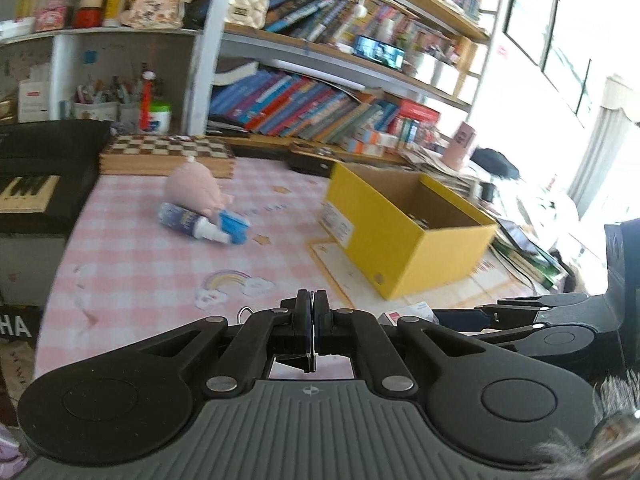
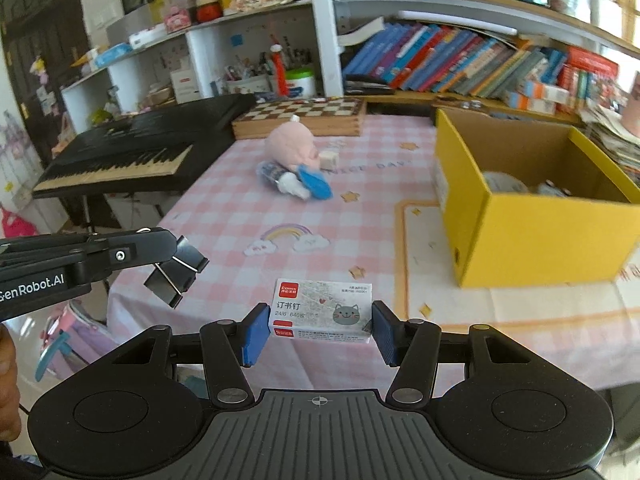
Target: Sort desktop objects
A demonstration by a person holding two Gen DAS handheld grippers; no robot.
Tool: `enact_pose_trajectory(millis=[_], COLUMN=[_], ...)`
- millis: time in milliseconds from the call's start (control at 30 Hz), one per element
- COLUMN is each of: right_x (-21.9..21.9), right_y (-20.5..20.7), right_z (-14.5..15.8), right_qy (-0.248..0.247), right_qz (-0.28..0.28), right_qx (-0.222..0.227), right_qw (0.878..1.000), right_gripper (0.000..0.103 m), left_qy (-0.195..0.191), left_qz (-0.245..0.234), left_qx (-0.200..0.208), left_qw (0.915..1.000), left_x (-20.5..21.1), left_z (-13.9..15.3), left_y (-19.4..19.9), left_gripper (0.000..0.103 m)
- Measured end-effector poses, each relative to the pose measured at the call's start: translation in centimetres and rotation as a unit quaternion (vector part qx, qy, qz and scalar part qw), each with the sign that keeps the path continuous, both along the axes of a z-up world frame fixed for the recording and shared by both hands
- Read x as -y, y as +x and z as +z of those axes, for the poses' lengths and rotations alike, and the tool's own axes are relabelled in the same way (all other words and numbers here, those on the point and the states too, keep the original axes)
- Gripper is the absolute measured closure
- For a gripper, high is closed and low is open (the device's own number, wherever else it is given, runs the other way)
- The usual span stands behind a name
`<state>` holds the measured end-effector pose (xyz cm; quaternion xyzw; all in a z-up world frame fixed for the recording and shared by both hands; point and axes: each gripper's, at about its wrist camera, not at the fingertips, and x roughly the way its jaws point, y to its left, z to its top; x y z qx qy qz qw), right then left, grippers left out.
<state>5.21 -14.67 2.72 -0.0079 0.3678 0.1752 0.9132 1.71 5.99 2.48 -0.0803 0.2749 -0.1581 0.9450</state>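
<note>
My right gripper point(image 2: 320, 322) is shut on a small white staples box point(image 2: 324, 304) with a cat picture, held above the near edge of the pink checked table point(image 2: 224, 216). My left gripper point(image 1: 313, 312) is shut. The right wrist view shows it point(image 2: 170, 248) at the left, gripping a black binder clip point(image 2: 176, 276) that hangs off its tips. A yellow cardboard box point(image 2: 536, 232) stands open to the right with a few items inside. Mid-table lie a pink plush toy point(image 2: 294, 146), a blue and white bottle point(image 2: 280, 178), a blue object point(image 2: 316, 184) and a small cube point(image 2: 329, 159).
A chessboard case point(image 2: 304, 118) lies at the table's far edge below the crowded bookshelves point(image 2: 460, 64). A black piano keyboard point(image 2: 120, 152) stands left of the table. Stacked papers and books point(image 1: 520, 248) lie right of the yellow box. A paper mat point(image 2: 424, 264) sits under the box.
</note>
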Motion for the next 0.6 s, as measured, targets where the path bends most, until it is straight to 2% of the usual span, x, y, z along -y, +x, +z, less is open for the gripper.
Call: enact_pose_trajectory(millis=[333,600], right_x=[3.4,6.7], right_y=[-2.8,-4.4], right_z=[-0.3,-0.4], right_qy=[-0.004,-0.001], right_qz=[-0.068,-0.136], right_qx=[-0.005,-0.011], right_qw=[0.998,0.991], right_gripper=[0.049,0.049], left_qy=[-0.001,-0.002], left_qz=[-0.076,-0.143], left_qx=[0.001,0.004], left_qw=[0.9971,0.9897], left_x=[3.6,7.1], left_z=[-0.2,-0.4], left_y=[-0.2,0.5], left_gripper=[0.101,0.101])
